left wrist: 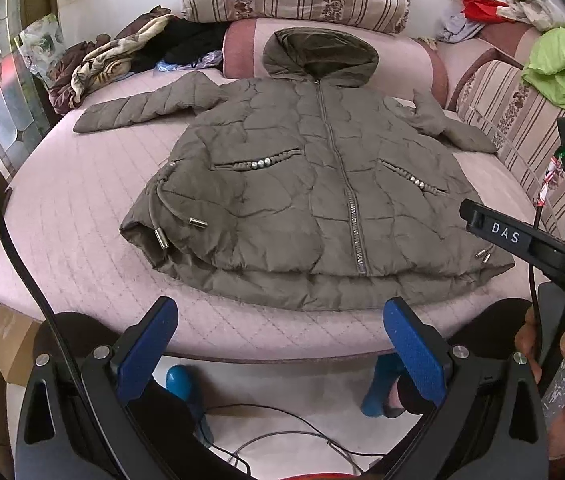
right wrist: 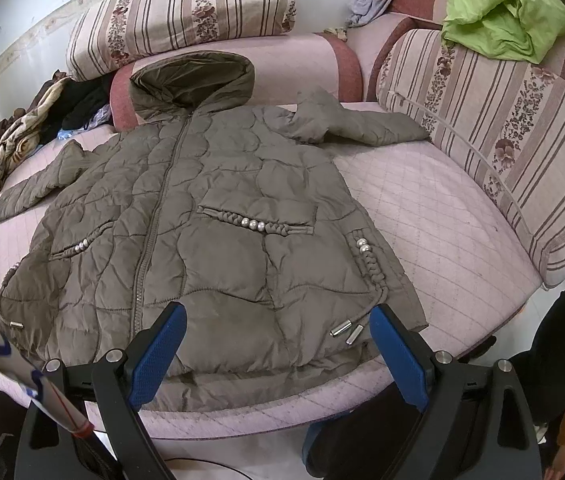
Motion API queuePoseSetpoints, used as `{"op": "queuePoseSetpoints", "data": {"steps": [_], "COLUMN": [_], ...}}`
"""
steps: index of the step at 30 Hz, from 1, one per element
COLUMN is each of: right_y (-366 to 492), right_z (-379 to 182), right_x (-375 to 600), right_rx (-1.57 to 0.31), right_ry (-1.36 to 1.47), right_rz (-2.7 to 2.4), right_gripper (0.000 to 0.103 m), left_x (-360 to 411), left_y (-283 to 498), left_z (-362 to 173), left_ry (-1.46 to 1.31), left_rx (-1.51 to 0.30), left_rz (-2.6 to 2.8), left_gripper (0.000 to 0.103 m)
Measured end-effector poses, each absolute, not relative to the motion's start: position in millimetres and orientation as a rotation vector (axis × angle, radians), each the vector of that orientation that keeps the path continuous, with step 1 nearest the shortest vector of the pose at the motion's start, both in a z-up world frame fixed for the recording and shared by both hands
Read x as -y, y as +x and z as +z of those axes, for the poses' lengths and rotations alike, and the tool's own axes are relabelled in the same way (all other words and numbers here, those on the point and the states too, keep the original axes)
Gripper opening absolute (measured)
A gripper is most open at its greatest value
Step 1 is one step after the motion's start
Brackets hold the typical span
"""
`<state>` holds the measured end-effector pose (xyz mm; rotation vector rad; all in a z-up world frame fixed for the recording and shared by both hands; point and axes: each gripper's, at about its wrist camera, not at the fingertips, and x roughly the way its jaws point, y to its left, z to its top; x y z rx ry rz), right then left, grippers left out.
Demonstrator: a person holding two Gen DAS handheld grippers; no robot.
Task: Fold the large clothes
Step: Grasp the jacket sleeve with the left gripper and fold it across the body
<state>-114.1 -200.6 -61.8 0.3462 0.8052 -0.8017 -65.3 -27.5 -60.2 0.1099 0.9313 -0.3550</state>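
On the pink quilted sofa seat (left wrist: 82, 208) the olive puffer jacket (left wrist: 294, 184) lies flat, zipped, face up, hood toward the backrest, both sleeves spread. I hold my left gripper (left wrist: 282, 344) and right gripper (right wrist: 278, 352) wide apart at the hem, gripping nothing. Folding hasn't begun, I judge; next I should pinch a sleeve and bring it across the chest. Striped cushions (right wrist: 494, 120) and a heap of loose clothes (left wrist: 122, 60) ring the seat.

"DAS" on right gripper (left wrist: 482, 220)
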Motion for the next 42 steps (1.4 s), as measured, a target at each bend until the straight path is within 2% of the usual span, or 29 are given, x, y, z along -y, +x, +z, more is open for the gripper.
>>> {"op": "queuePoseSetpoints", "data": {"steps": [12, 16, 23, 31, 37, 39, 42], "right_y": [-93, -86, -69, -36, -17, -13, -5], "right_z": [-62, -62, -55, -50, -57, -62, -74], "right_x": [201, 200, 193, 194, 200, 203, 213], "right_rx": [-0.826, -0.832, -0.785, -0.801, -0.82, -0.837, -0.876], "right_ry": [0.338, 0.331, 0.245, 0.257, 0.25, 0.249, 0.25], "right_rz": [-0.795, -0.787, -0.781, -0.685, -0.686, -0.689, -0.704], "right_gripper": [0.095, 0.095, 0.095, 0.095, 0.095, 0.095, 0.095], "left_x": [14, -10, -79, -133, -153, -160, -183], "left_y": [-41, 1, 71, 159, 240, 268, 307], "left_z": [-48, -41, -28, -31, -69, -86, -108], "left_ry": [0.143, 0.216, 0.172, 0.042, -0.073, -0.122, -0.306], "left_rx": [-0.856, -0.821, -0.764, -0.782, -0.914, -0.987, -1.041], "left_rz": [-0.271, -0.118, 0.106, 0.028, -0.075, -0.06, -0.011], "left_gripper": [0.103, 0.103, 0.102, 0.102, 0.102, 0.094, 0.092]}}
